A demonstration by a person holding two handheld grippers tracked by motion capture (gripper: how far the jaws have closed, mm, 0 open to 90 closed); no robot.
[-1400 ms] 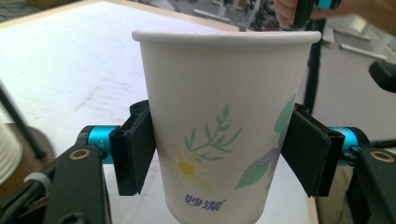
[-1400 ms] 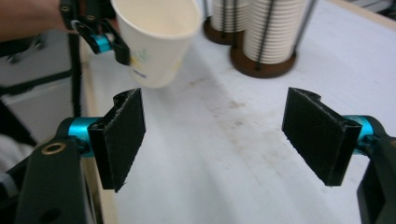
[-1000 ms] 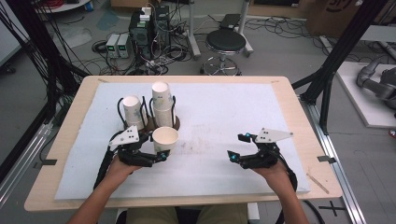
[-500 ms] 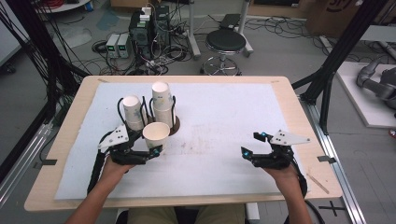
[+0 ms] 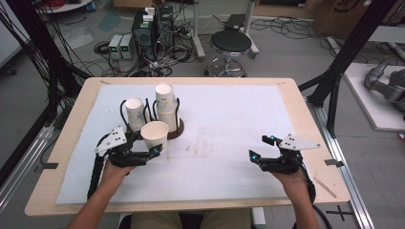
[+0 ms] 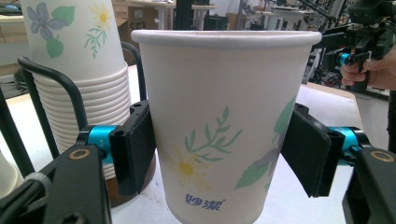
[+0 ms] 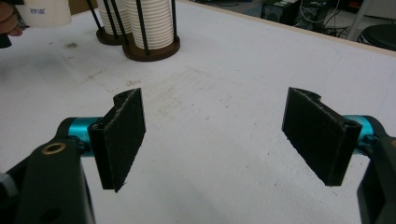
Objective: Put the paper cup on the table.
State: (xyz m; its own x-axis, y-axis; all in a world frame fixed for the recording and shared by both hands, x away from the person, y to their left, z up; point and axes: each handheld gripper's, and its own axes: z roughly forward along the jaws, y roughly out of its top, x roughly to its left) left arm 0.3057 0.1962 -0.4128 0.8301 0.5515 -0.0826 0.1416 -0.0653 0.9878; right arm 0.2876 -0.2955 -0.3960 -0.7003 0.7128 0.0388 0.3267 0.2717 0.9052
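1. The left gripper (image 5: 152, 151) has its jaws clamped on the sides of a white paper cup printed with flowers and leaves (image 5: 154, 136). The left gripper view shows both black pads pressed against the cup wall about halfway up, well below the rim, which probably keeps the thin paper from buckling.
2. The cup stands upright with its mouth open to the top, held just in front of the two dark wire cup holders (image 5: 168, 125) at the left of the white-covered bench (image 5: 229, 114).
3. Each holder carries a nested stack of matching paper cups (image 5: 165, 107), the wire hoops keeping the stacks straight so that one cup can be drawn off at a time.
4. The right gripper (image 5: 262, 148) hovers over bare bench, well apart from the cups. Its jaws stand wide with nothing between them, as the right gripper view shows; it looks free to receive or steady the cup.
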